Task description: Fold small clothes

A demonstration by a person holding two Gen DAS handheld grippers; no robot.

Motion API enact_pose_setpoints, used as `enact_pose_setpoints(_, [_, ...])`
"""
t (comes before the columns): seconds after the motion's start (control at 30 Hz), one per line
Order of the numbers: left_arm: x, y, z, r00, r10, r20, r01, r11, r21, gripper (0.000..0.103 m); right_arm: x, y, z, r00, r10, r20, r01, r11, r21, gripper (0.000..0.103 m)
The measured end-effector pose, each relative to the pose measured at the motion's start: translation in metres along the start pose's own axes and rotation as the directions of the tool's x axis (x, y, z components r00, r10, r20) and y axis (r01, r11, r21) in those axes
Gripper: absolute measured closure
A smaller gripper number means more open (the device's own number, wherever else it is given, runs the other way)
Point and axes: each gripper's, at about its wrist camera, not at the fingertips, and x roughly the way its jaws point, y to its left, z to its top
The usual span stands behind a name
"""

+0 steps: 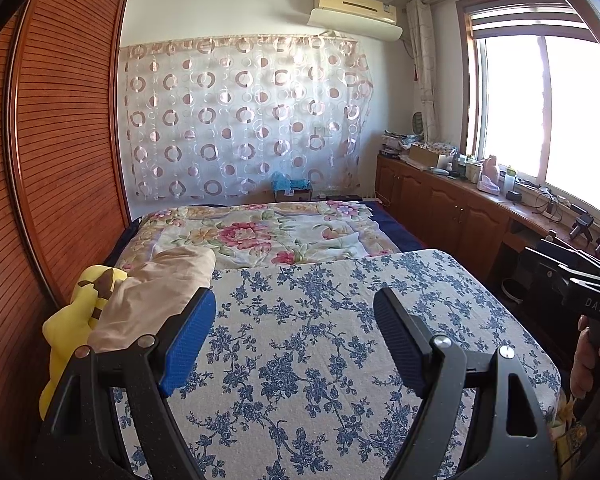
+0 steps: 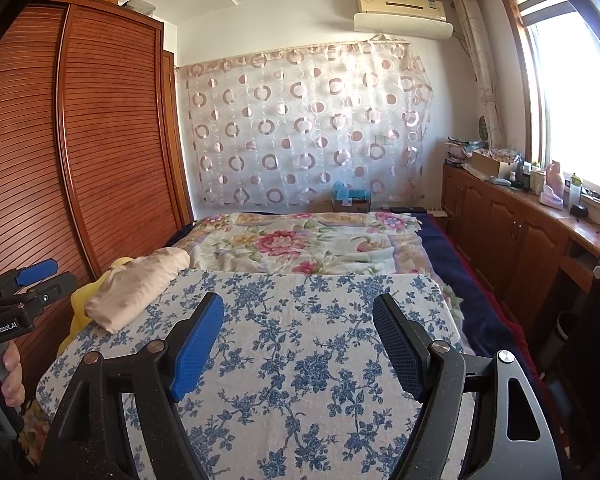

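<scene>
Two wrist views side by side, low over the blue-flowered board (image 1: 340, 340), toward the far curtain (image 2: 308, 128).

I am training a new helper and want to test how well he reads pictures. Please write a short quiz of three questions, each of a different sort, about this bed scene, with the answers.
1. True or false: the left gripper holds the beige cloth.
2. Multiple choice: what lies directly under the beige cloth, at the near-left of the blue-flowered board? A) a yellow plush toy B) a red towel C) a black shoe
3. Short answer: what is between the open fingers of the right gripper?

Key
1. False; its jaws are open and empty.
2. A
3. Nothing; only the blue-flowered board shows beyond them.
</scene>
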Motion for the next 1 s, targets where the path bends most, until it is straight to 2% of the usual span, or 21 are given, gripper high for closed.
enact_pose_setpoints(1.0, [0.0001,-0.0006,-0.0026,1.0,0.004,0.008,-0.004,1.0,0.009,0.021,0.0034,-0.0064,-0.002,1.0,0.011,0.011,-0.01,1.0,-0.01,0.024])
